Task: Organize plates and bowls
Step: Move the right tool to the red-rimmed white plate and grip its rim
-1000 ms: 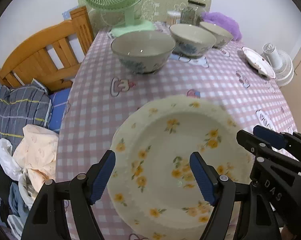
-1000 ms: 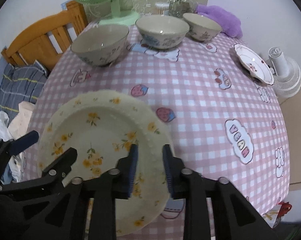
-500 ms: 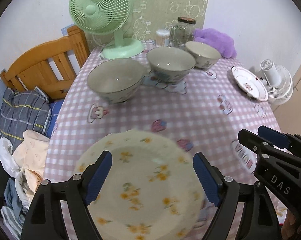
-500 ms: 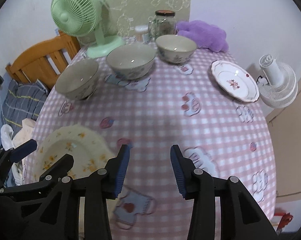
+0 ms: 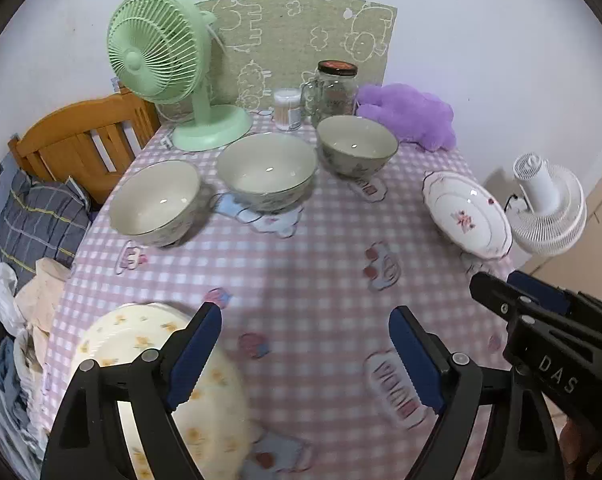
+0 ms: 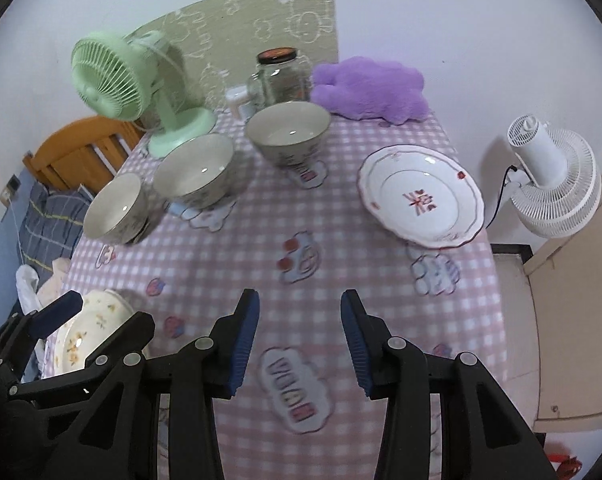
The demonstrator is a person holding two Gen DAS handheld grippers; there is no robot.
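Observation:
A cream plate with yellow flowers (image 5: 121, 336) lies on the pink checked tablecloth at the near left corner, partly behind my left gripper's left finger; it also shows as the cream plate (image 6: 89, 328) in the right wrist view. My left gripper (image 5: 305, 320) hangs above the cloth, jaws opening, nothing between them. My right gripper (image 6: 300, 300) is open over bare cloth and holds nothing. Three pale bowls stand in a row further back: left bowl (image 5: 157, 204), middle bowl (image 5: 267, 172), right bowl (image 5: 357, 146). A white plate with a red motif (image 6: 421, 196) sits at the right edge.
A green fan (image 5: 161, 48), a glass jar (image 5: 337, 88), a swab pot (image 5: 287, 108) and a purple plush (image 5: 409, 114) line the table's far end. A white fan (image 6: 553, 184) stands off the right side. A wooden bed frame (image 5: 81, 140) and clothes (image 5: 41, 220) lie left.
Both grippers drew back and upward from the yellow-flowered plate. The right jaws let go of its rim and opened. The left jaws widened. The plate now lies at the near left.

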